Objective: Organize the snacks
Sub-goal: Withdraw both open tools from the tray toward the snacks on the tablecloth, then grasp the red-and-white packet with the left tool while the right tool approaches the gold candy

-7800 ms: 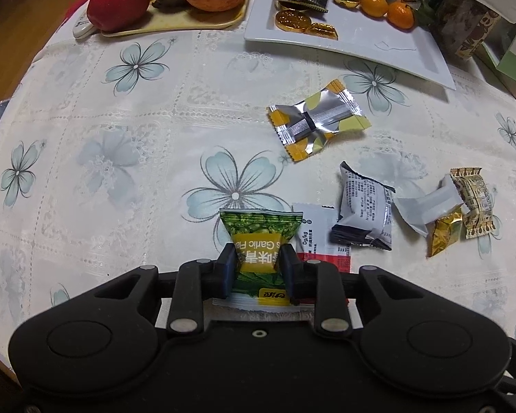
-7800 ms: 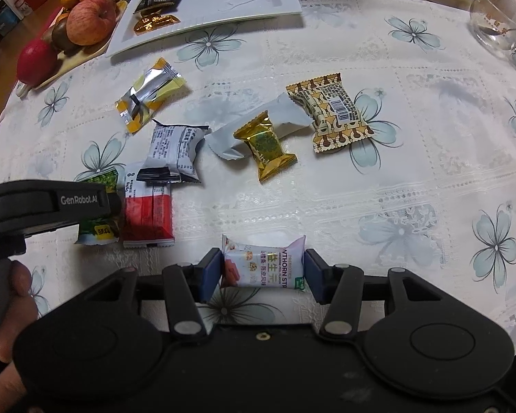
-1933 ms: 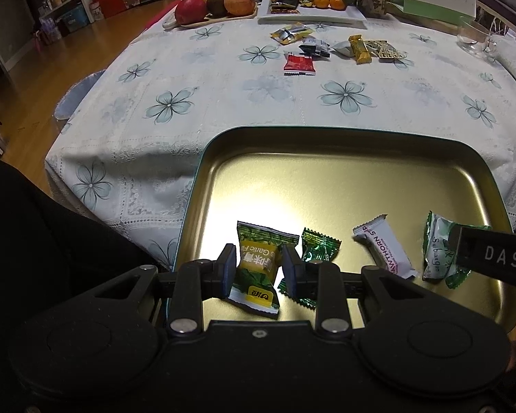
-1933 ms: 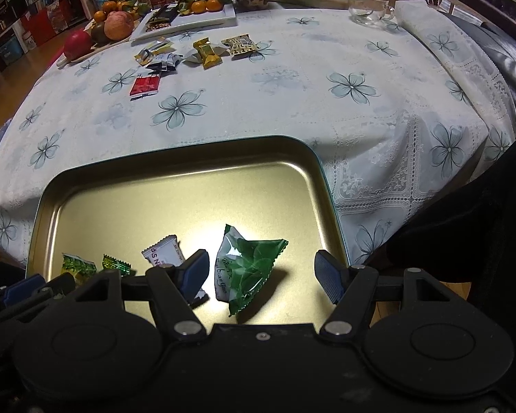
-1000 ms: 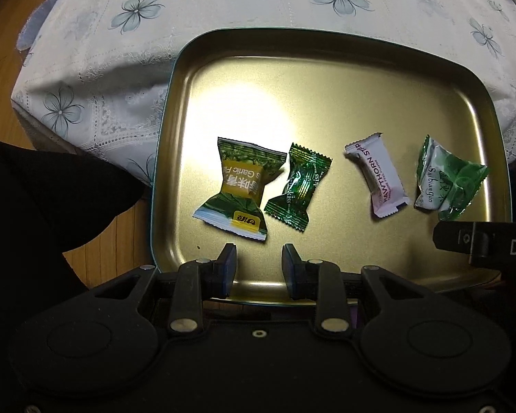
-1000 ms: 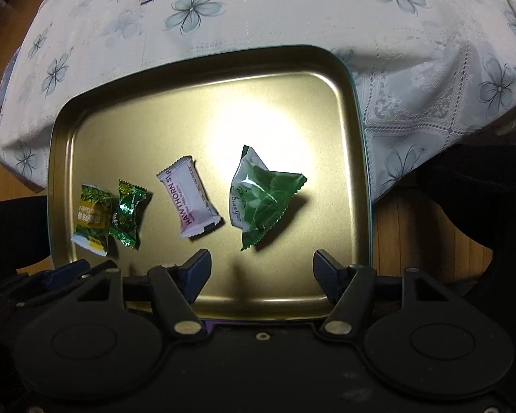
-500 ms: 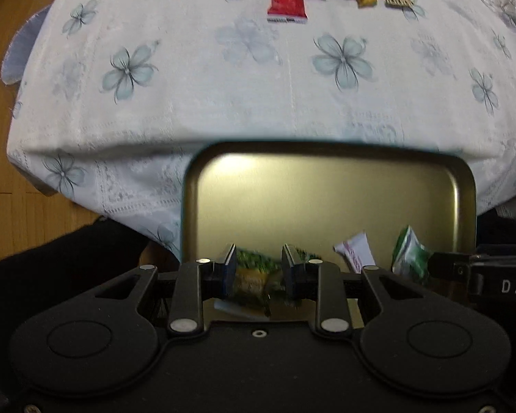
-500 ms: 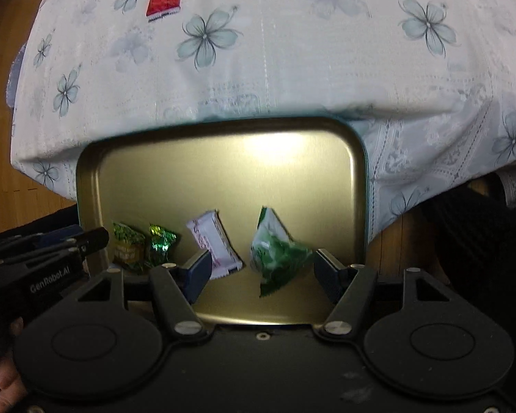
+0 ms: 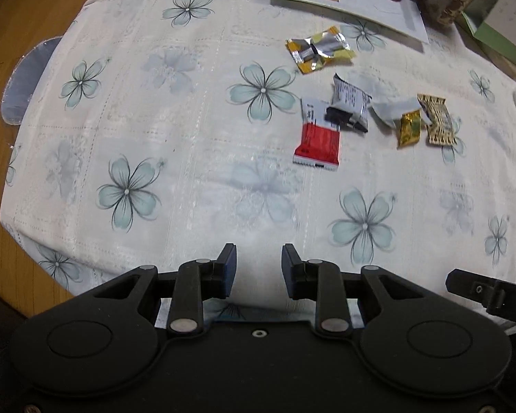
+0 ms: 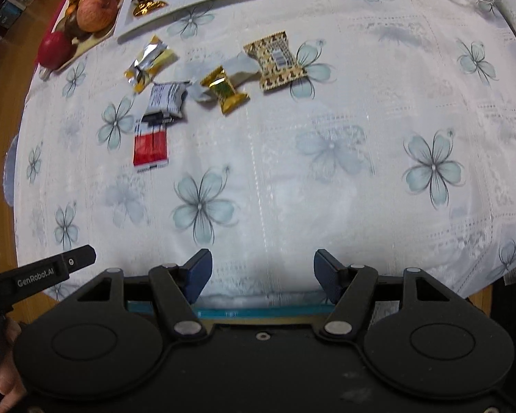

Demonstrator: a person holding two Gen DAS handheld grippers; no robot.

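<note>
"GenRobot.AI" reads on the left gripper (image 9: 259,265) arm; its jaws sit narrow w/ nothing btwn, and the right gripper (image 10: 262,273) stands wider, also empty. Snacks cluster mid-table, far side: red-white packet (image 9: 317,136) touching a black-white pack (image 9: 350,102), gold candy (image 10: 226,89) beside a brown patterned pack (image 10: 275,59), print too small to read. Wide bare flowered tablecloth (image 10: 326,179) lies btwn jaws and snacks; teal tray rim (image 10: 258,310) peeks under the near table edge.

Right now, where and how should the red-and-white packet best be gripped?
Probably the red-and-white packet's free red lower half, across its narrow width, from above: it lies flat, and the black-and-white wrapper overlaps its white top edge.
</note>
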